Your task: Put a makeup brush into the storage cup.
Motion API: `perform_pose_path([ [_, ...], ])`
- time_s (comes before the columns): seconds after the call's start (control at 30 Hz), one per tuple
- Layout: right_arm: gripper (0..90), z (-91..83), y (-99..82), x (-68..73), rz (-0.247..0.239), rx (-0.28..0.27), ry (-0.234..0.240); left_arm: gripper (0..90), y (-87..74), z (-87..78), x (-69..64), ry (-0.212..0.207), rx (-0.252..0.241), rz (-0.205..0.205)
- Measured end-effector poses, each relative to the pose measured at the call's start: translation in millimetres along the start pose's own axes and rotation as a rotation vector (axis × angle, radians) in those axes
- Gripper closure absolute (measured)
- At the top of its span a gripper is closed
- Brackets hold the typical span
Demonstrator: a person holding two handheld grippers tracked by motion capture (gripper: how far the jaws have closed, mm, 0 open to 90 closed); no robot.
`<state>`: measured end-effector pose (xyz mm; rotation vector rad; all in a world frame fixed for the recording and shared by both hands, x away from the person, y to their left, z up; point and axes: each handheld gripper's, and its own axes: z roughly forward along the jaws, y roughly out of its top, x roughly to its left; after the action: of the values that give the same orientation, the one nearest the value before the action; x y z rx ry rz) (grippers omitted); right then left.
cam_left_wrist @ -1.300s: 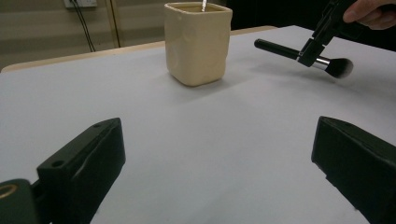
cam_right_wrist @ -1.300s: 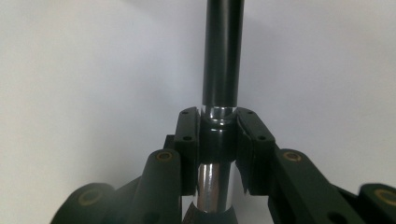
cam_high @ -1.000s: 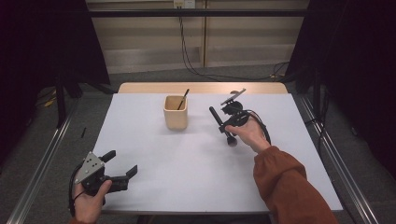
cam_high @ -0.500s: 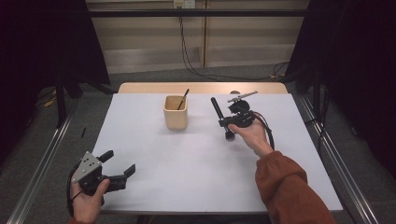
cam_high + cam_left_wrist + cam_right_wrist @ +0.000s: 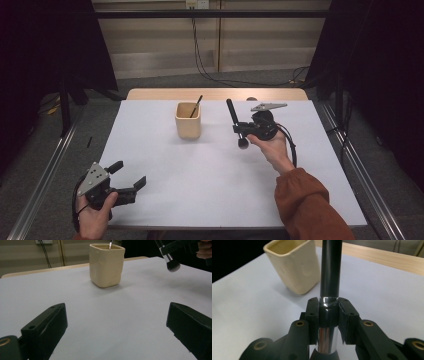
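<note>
The right gripper (image 5: 239, 128) pinches a makeup brush (image 5: 235, 123) by its shiny metal collar: black handle, dark bristle head hanging below. Its handle top is cut off in the right gripper view. The left gripper (image 5: 131, 180) is spread, empty.

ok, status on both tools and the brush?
Right tool shut on makeup brush, beside cup. Left tool open, empty, near table edge. One thin stick already in cup; path unobstructed.

High view looks down; both gripper views share the cup (image 5: 107, 264).
</note>
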<state>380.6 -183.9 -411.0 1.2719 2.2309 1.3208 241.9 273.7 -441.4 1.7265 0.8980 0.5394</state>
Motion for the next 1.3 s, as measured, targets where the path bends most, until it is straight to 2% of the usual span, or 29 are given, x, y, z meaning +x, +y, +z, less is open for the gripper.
perform_pose_path([
  [0.1,72.5,-8.3,-1.9,0.4,-0.006,-0.04,0.035,3.3,0.6,-0.4,0.3,-0.011,-0.001,0.007],
  [0.17,72.5,-9.8,-2.6,0.4,-0.003,-0.05,0.039,3.3,1.1,-0.6,0.1,-0.018,-0.003,0.009],
  [0.3,72.5,-15.9,-6.8,0.9,-0.014,-0.059,0.058,3.3,3.5,-1.5,-0.5,-0.032,-0.014,0.016],
  [0.37,72.5,-22.4,-9.7,3.9,-0.037,-0.067,0.078,3.2,5.0,-2.1,-1.6,-0.035,-0.023,0.018],
  [0.53,72.5,-29.8,-13.4,7.0,-0.045,-0.077,0.103,3.2,5.8,-1.1,-3.4,-0.04,-0.025,0.029],
  [0.93,72.5,-43.9,-27.1,18.3,-0.073,-0.07,0.179,3.1,6.2,0.2,-7.7,-0.06,-0.019,0.046],
  [1.3,72.5,-46.7,-33.5,27.8,-0.1,-0.044,0.221,3.1,8.6,3.0,-13.9,-0.091,-0.015,0.072],
])
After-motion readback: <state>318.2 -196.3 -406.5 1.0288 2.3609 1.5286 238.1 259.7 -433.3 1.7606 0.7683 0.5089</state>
